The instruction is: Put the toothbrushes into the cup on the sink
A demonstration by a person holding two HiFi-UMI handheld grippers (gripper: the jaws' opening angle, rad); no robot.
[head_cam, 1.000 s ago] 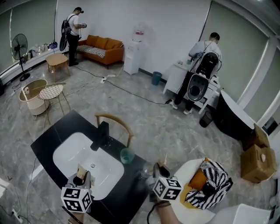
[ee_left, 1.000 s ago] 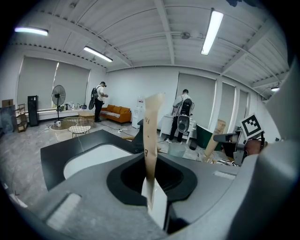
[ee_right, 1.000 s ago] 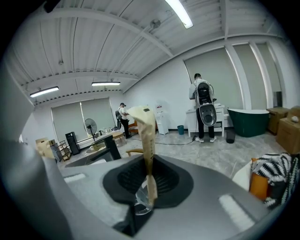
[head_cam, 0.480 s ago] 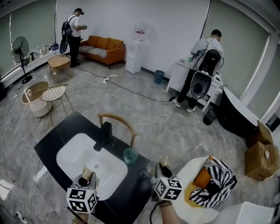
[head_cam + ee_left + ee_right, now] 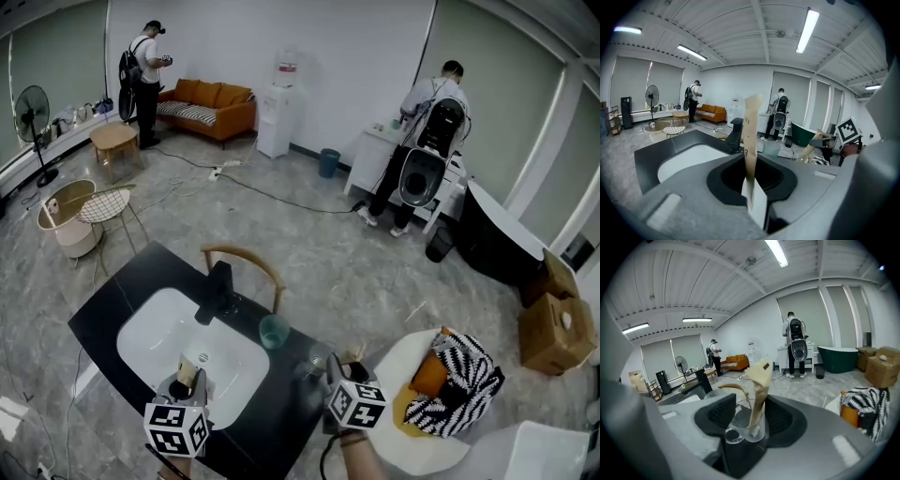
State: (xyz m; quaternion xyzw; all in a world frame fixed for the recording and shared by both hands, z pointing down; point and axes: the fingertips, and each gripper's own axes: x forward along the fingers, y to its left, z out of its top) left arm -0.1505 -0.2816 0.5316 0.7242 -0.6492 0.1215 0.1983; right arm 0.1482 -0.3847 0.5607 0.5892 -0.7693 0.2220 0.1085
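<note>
My left gripper (image 5: pixel 751 187) is clamped narrow on a paper-wrapped toothbrush (image 5: pixel 751 126), which stands upright between its jaws over the near edge of the white sink (image 5: pixel 150 342). My right gripper (image 5: pixel 749 414) is opening, its jaws standing apart on either side of the clear cup (image 5: pixel 743 430) on the black tabletop (image 5: pixel 117 281) just right of the sink. A second wrapped toothbrush (image 5: pixel 758 380) leans inside that cup, and a green cup (image 5: pixel 273 331) stands a little farther back, near the black faucet (image 5: pixel 217 291).
</note>
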